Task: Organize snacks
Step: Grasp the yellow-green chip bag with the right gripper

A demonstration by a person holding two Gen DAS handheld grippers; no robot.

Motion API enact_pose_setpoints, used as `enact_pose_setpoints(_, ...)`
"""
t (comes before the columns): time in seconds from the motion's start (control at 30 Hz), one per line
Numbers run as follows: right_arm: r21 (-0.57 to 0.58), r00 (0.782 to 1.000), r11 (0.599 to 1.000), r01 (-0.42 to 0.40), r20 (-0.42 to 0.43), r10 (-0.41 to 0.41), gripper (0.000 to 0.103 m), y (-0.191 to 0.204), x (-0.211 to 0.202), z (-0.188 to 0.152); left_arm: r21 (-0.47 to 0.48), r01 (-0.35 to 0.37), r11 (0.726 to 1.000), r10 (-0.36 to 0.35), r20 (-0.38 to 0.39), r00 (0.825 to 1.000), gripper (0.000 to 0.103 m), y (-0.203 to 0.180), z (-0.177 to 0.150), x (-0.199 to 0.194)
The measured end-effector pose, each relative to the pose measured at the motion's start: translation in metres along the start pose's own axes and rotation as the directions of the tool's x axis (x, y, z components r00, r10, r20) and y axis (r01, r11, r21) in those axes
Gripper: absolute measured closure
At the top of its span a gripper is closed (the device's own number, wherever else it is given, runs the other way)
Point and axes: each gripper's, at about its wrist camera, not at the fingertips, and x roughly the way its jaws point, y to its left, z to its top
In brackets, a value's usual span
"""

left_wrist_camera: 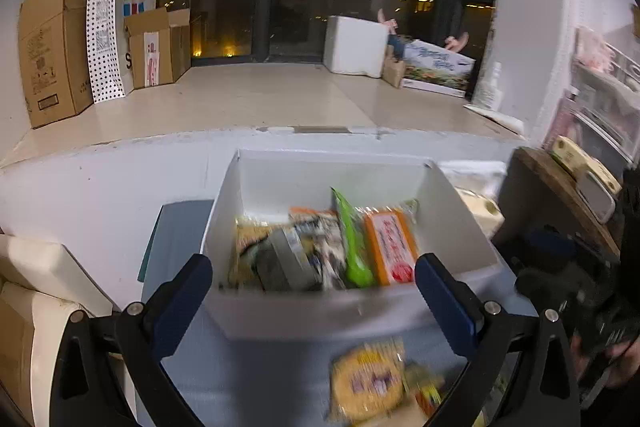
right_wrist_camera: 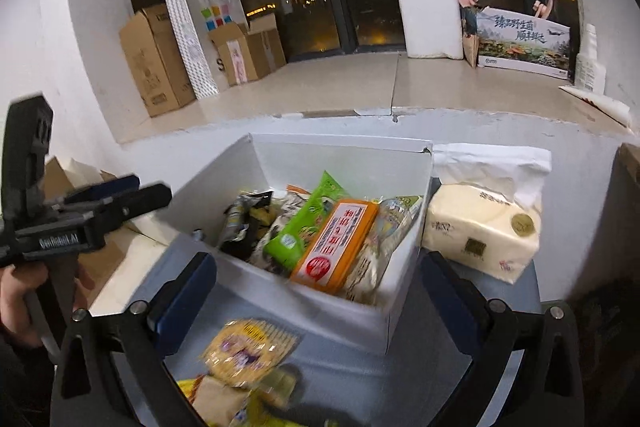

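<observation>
Yellow snack packet (right_wrist_camera: 246, 353) nearest, white box (right_wrist_camera: 396, 291) of snacks behind

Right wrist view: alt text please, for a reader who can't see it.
An open white box holds snack packets, an orange packet and a green packet on top. The open right gripper frames it, holding nothing; a yellow round snack pack lies on the table in front, a tissue pack at right.

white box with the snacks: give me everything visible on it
The white box is open-topped, no lid visible, looks like thin card with straight walls; its far right corner looks slightly split. It stands upright on the blue-grey surface against the wall, holding several packets, an orange one on top. Neither gripper touches it.
</observation>
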Motion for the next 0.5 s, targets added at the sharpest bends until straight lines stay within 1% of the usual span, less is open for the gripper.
enact_pose_setpoints(0.07, -0.003, 1.000, 1.000, -0.013, 0.019, 0.013, 0.000, 0.002, -0.020, -0.009, 0.014, 0.006, 1.000, -0.006, 0.009, 1.000, 0.000, -0.004, -0.016, -0.020)
enact_pose_setpoints(0.13, -0.012, 1.000, 1.000, -0.003, 0.027, 0.003, 0.000, 0.004, -0.037, -0.019, 0.040, 0.010, 0.999, -0.010, -0.002, 1.000, 0.000, -0.008, -0.033, -0.037)
enact_pose_setpoints(0.2, -0.014, 0.999, 1.000, -0.008, 0.035, 0.009, 0.000, 0.006, -0.056, -0.035, 0.041, 0.019, 0.999, -0.019, 0.000, 1.000, 0.000, -0.010, -0.049, -0.053)
enact_pose_setpoints(0.27, -0.010, 1.000, 1.000, -0.007, 0.025, 0.008, 0.000, 0.006, -0.067, -0.051, 0.046, 0.037, 0.998, -0.037, -0.002, 0.999, 0.000, -0.013, -0.068, -0.073)
enact_pose_setpoints(0.33, -0.005, 1.000, 1.000, 0.000, 0.013, 0.000, 0.000, 0.007, -0.076, -0.070, 0.039, 0.035, 0.999, -0.035, 0.001, 0.999, 0.000, -0.016, -0.087, -0.089)
enact_pose_setpoints(0.5, 0.011, 0.998, 1.000, 0.021, -0.063, -0.020, 0.000, 0.013, -0.079, -0.121, 0.012, 0.054, 0.998, -0.054, 0.002, 0.999, 0.000, -0.025, -0.119, -0.115)
